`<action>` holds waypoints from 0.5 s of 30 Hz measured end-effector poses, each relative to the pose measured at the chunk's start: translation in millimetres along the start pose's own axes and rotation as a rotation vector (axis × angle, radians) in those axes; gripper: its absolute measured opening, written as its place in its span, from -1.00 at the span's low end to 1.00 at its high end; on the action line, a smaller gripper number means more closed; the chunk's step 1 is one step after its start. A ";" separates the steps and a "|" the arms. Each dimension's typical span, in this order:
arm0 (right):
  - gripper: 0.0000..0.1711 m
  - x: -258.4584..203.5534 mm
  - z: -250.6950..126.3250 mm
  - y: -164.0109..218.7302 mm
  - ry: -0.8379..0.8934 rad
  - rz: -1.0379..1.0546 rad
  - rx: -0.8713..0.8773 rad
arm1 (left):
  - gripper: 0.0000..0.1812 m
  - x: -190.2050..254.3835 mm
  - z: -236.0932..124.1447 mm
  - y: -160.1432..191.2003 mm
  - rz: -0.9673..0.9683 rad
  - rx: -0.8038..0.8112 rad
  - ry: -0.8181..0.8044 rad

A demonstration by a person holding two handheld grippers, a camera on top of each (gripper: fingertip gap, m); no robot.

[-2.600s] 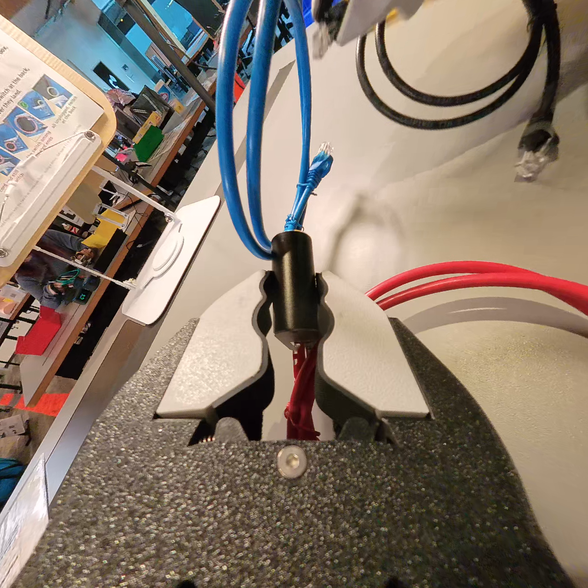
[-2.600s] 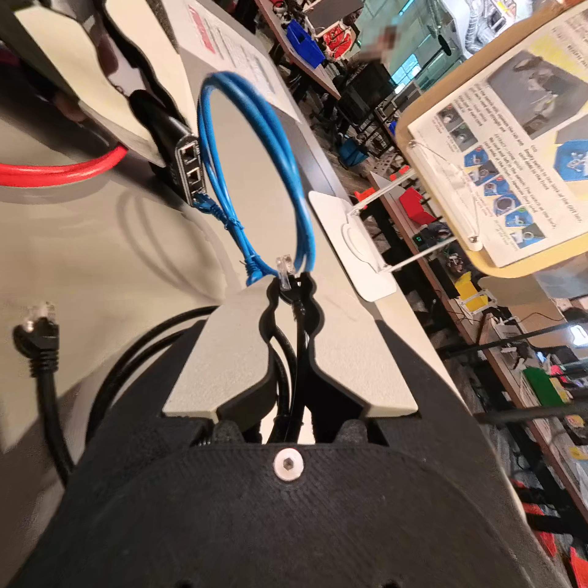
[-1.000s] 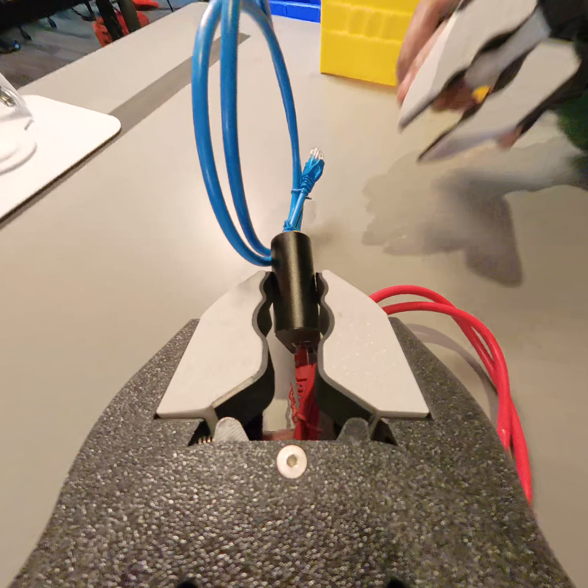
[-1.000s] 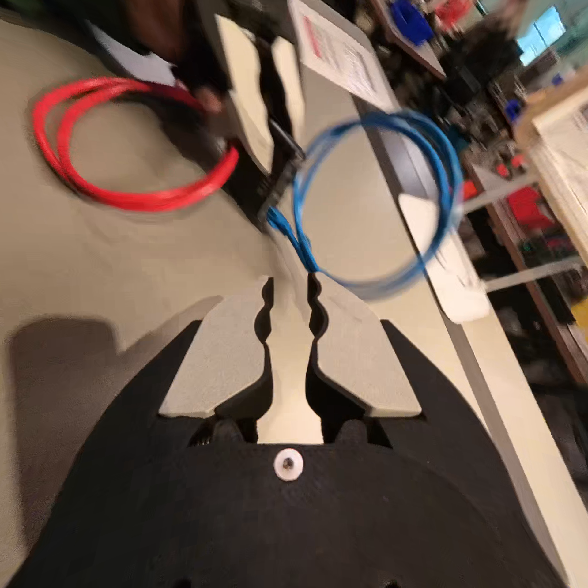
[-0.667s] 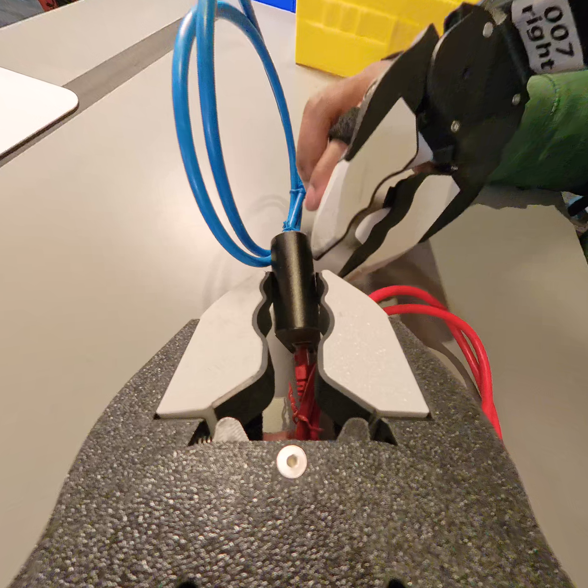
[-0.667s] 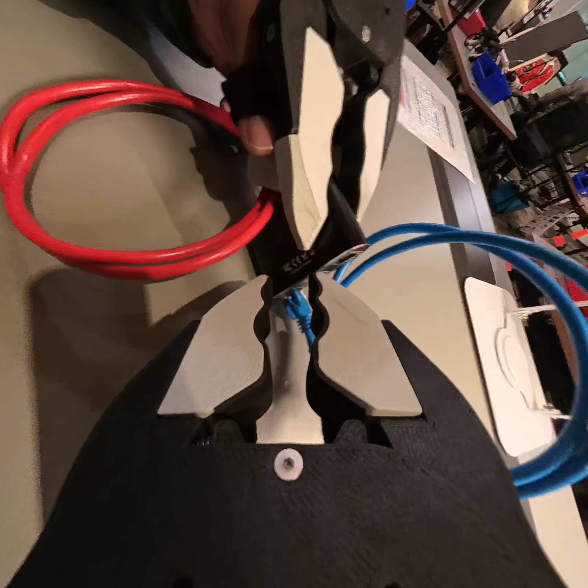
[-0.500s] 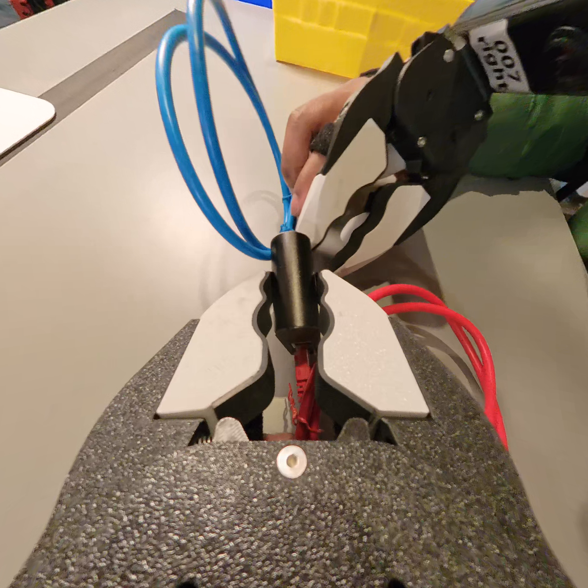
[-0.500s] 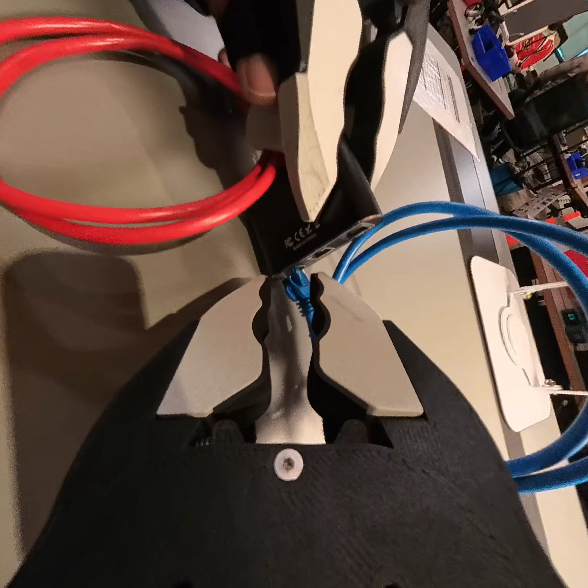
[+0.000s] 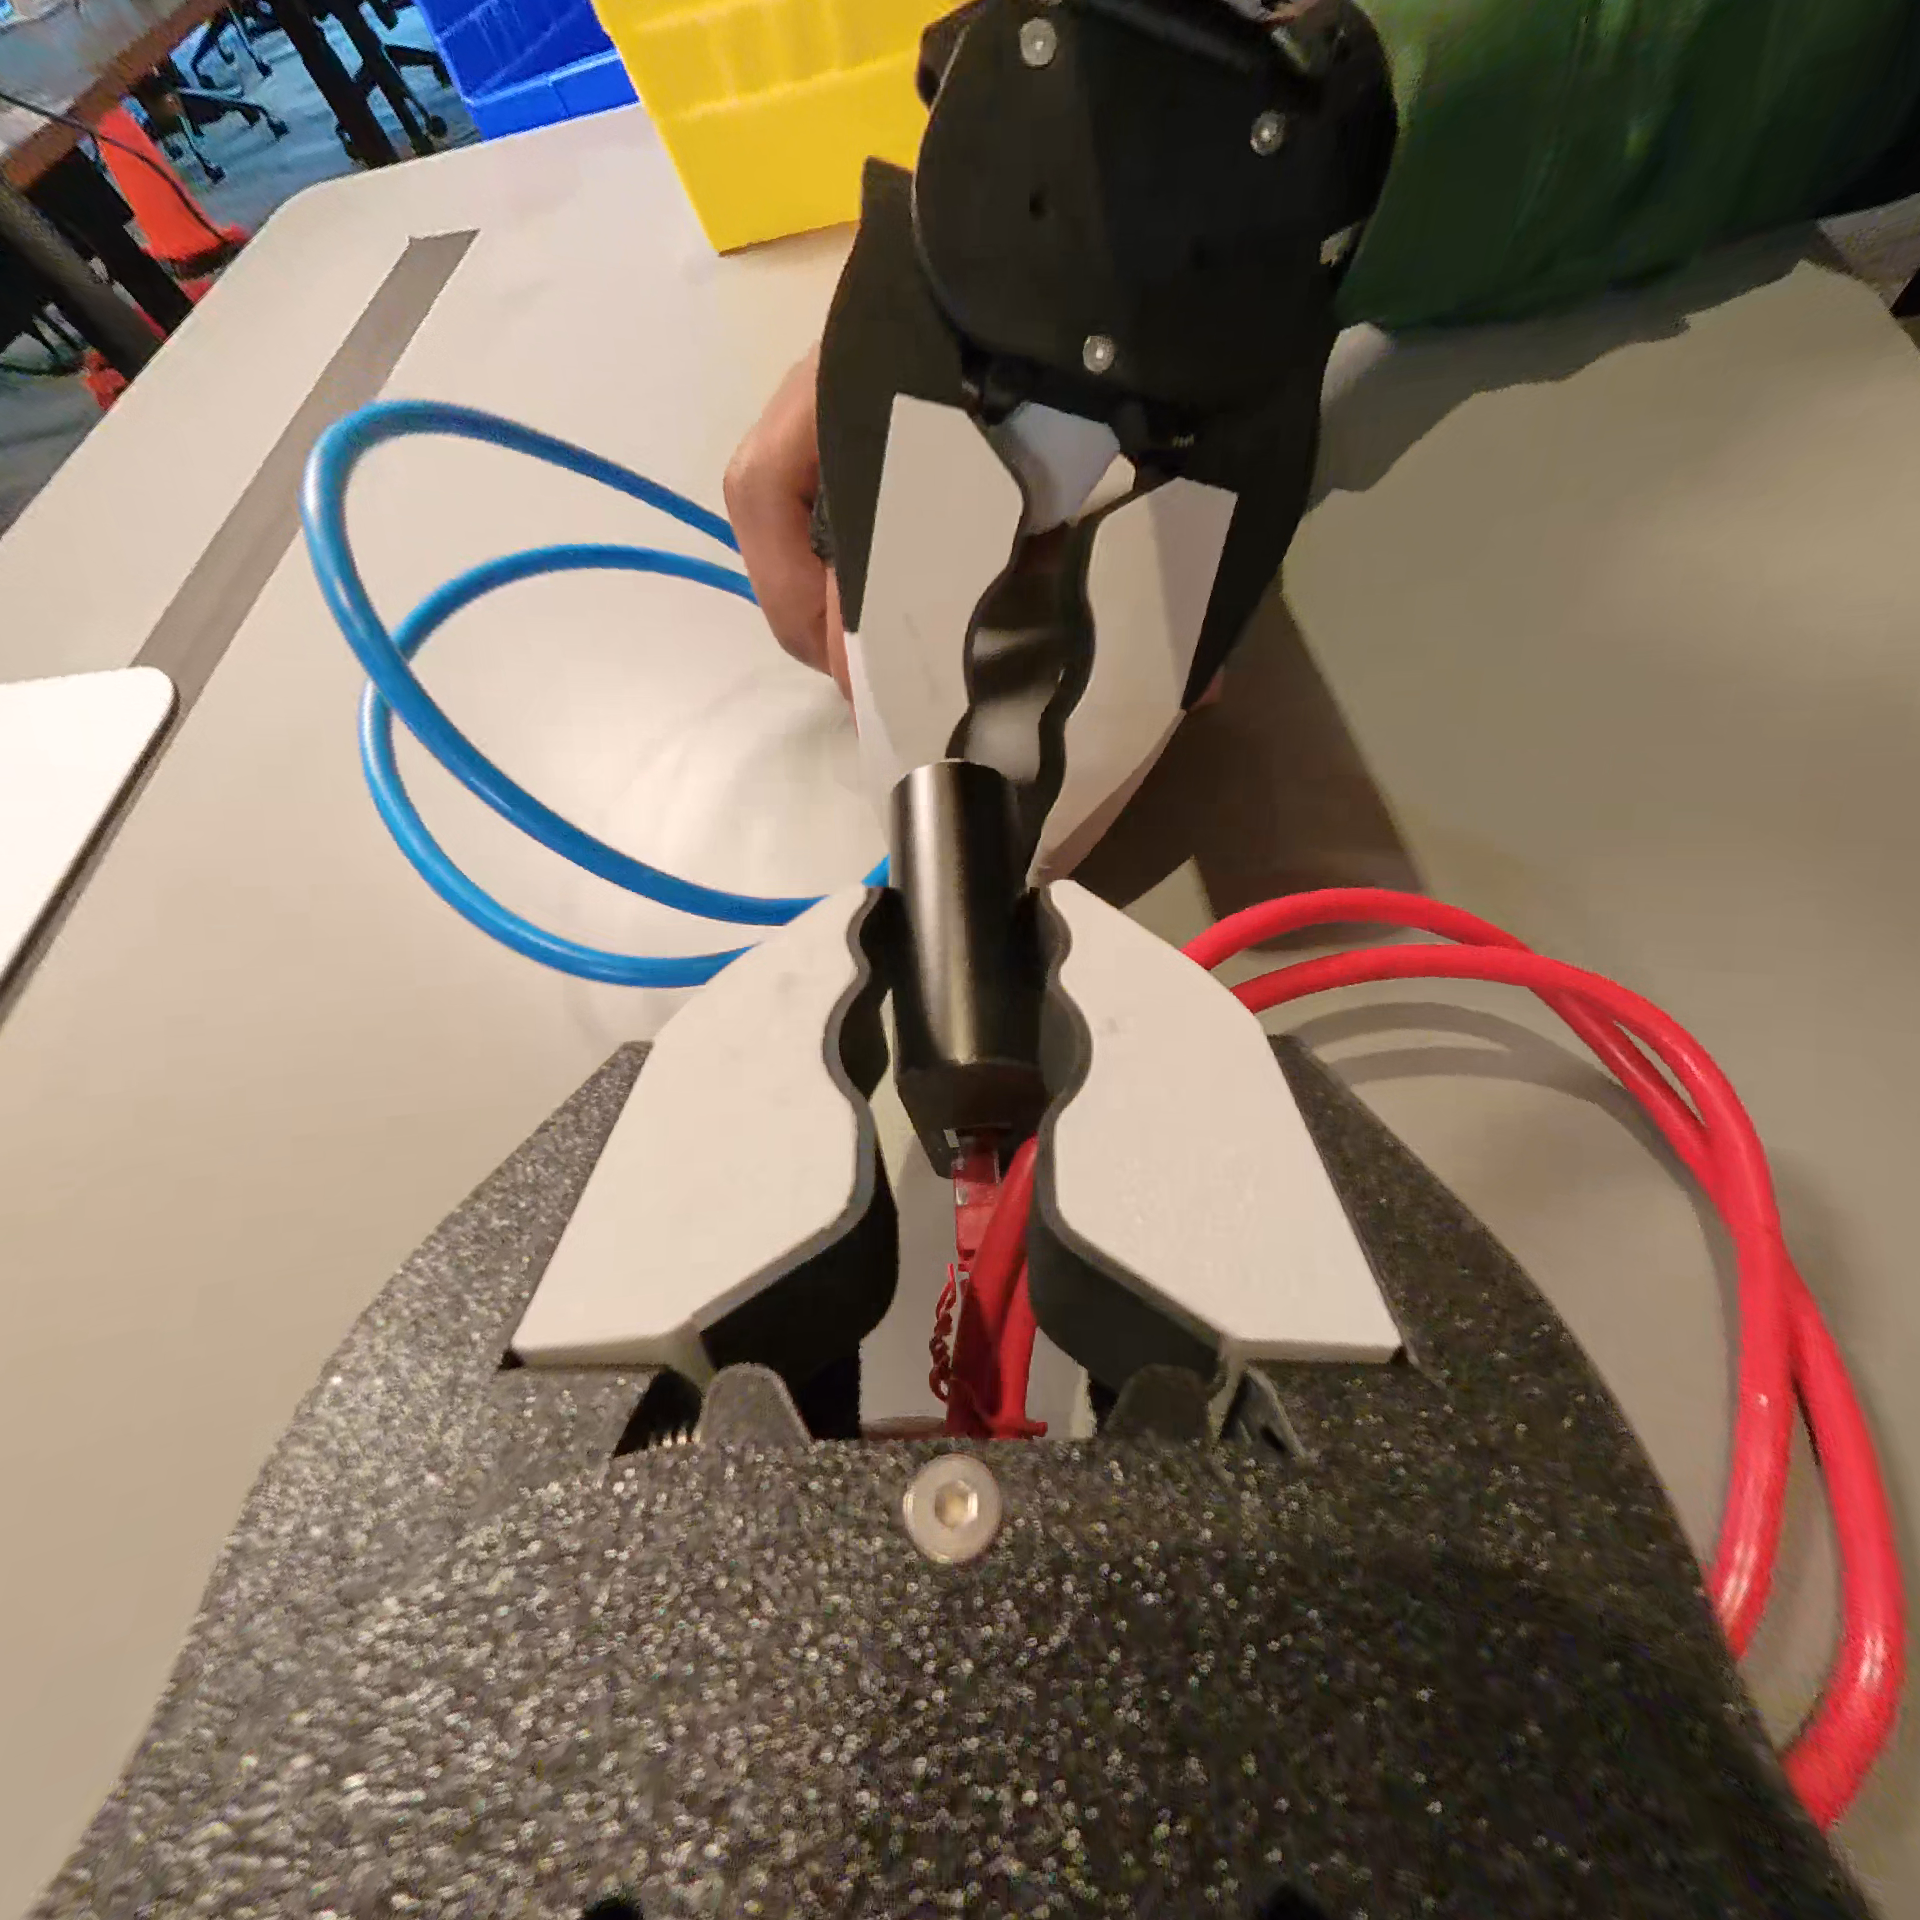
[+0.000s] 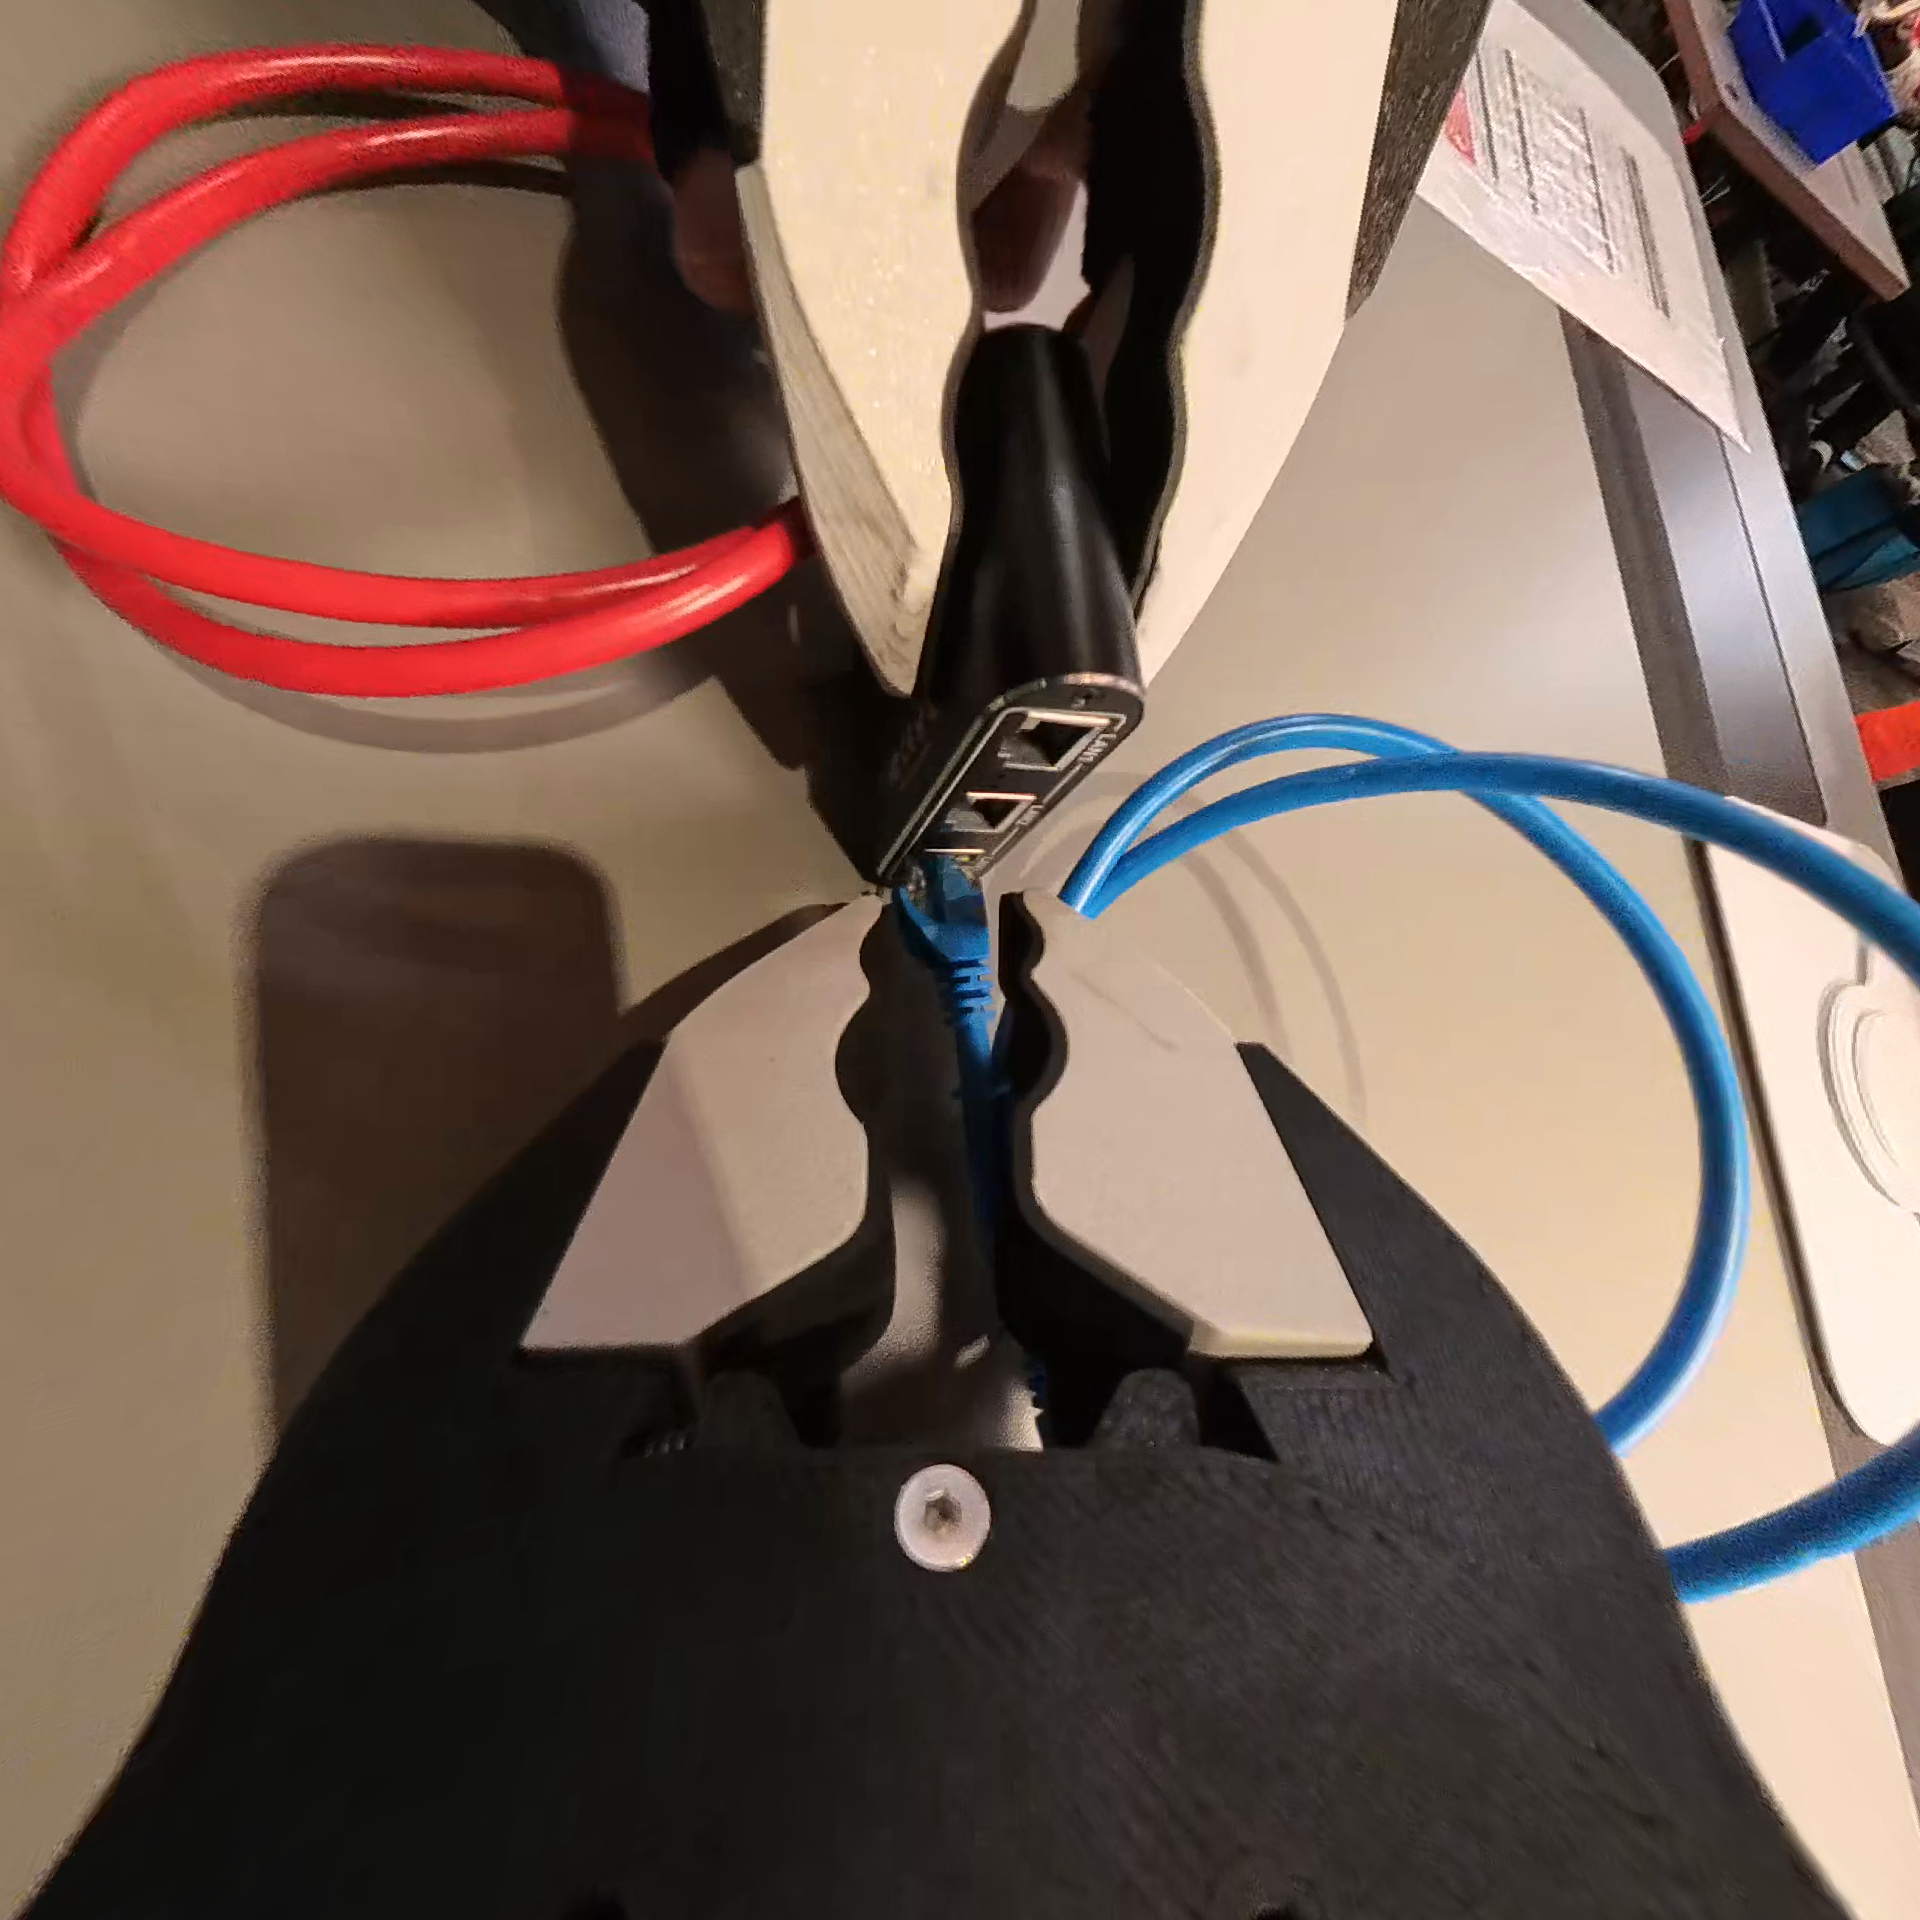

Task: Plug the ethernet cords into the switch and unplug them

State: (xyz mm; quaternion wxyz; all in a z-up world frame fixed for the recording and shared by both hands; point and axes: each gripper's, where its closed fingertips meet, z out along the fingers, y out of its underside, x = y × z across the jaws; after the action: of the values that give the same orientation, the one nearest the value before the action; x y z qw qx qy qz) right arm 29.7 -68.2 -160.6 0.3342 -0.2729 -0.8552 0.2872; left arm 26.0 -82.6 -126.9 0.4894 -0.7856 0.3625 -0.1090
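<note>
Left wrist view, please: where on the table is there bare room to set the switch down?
The bare table left of the left gripper, below the blue cord loops, is free. So is the stretch beyond the red cord, at right. It is crowded around the switch, where the right gripper meets it.

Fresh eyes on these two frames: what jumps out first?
The two grippers meet nose to nose at centre: the left gripper is clamped on the black switch, and the right gripper closes around the blue cord's plug at the switch's lowest port. Next come the bright loops on the grey table: the blue cord to one side, the red cord to the other.
</note>
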 end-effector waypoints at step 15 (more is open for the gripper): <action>-0.82 4.3 4.8 1.4 0.045 0.024 -0.021 | -0.70 -1.9 0.1 -0.4 0.009 0.027 -0.012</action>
State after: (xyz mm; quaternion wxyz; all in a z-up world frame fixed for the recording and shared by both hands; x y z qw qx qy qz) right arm 23.9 -65.9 -162.7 0.3469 -0.2931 -0.8471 0.2759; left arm 24.9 -81.1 -126.3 0.5028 -0.7779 0.3614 -0.1070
